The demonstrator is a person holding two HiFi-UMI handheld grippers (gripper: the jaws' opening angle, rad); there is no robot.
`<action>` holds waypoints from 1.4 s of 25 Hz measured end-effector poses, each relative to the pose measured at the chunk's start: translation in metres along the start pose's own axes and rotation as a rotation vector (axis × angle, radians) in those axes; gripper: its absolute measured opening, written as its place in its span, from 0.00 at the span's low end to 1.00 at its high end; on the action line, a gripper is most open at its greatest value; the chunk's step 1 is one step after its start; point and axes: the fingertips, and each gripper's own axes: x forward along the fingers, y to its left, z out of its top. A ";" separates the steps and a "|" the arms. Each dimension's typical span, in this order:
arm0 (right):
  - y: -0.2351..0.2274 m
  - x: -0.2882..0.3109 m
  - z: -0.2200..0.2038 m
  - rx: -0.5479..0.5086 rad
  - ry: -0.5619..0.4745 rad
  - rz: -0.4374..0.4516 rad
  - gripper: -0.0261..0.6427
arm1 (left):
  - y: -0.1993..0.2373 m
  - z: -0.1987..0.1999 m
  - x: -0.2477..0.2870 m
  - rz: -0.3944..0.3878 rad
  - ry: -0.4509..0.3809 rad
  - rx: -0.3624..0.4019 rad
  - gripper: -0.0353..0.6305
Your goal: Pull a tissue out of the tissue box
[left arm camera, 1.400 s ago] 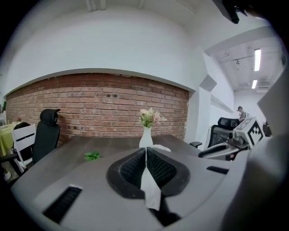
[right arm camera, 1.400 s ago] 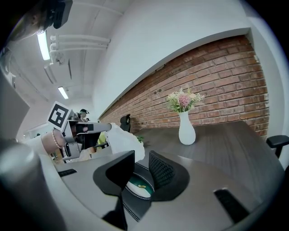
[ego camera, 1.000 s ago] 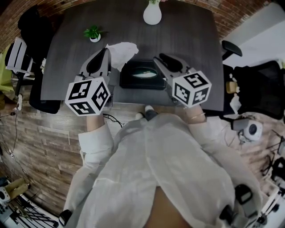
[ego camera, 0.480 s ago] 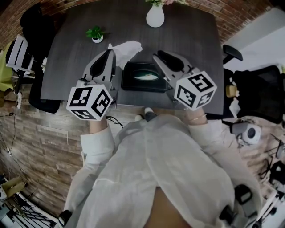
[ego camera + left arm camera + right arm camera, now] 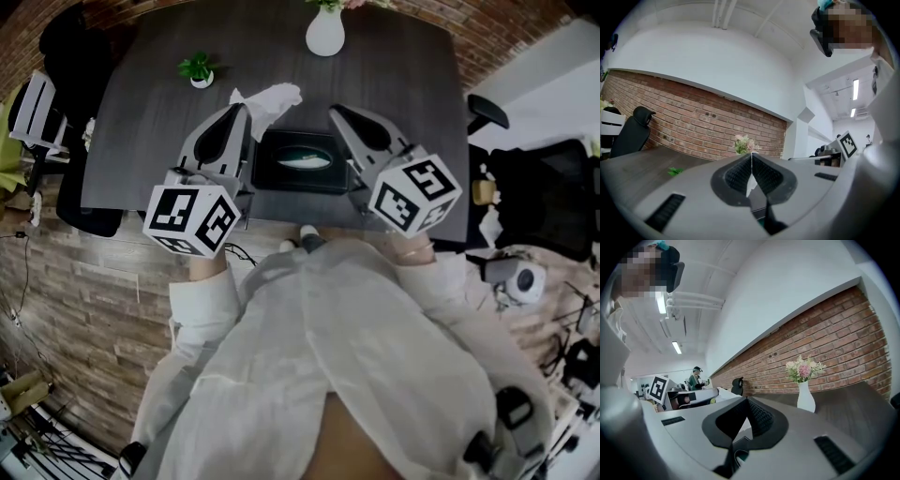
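Tissue box [image 5: 292, 161] sits at the surface's [image 5: 150, 122] near edge, between the grippers. Bare dark top lies open beyond it, up to a small plant [image 5: 197, 69] and a white vase [image 5: 324, 34]. The left gripper [image 5: 244, 110], held level, has its jaws clenched on a white tissue [image 5: 270, 97] raised just left of the box. The box's oval slot shows pale. The right gripper [image 5: 335, 111] has just closed its jaws, pad against pad.

office with desk [image 5: 394, 112], swivel chairs [image 5: 84, 202]
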 end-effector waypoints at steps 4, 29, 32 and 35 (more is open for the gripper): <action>0.001 -0.002 0.002 -0.023 -0.013 0.005 0.05 | -0.004 -0.004 0.000 -0.010 0.001 0.005 0.06; 0.001 -0.001 -0.005 -0.042 0.013 0.026 0.05 | -0.002 -0.014 0.004 0.012 0.017 -0.018 0.06; 0.000 -0.004 -0.005 -0.043 0.013 0.022 0.05 | -0.005 -0.013 0.004 0.012 0.015 -0.017 0.06; -0.001 -0.006 -0.006 -0.040 0.016 0.021 0.05 | -0.007 -0.013 0.005 0.011 0.015 -0.017 0.06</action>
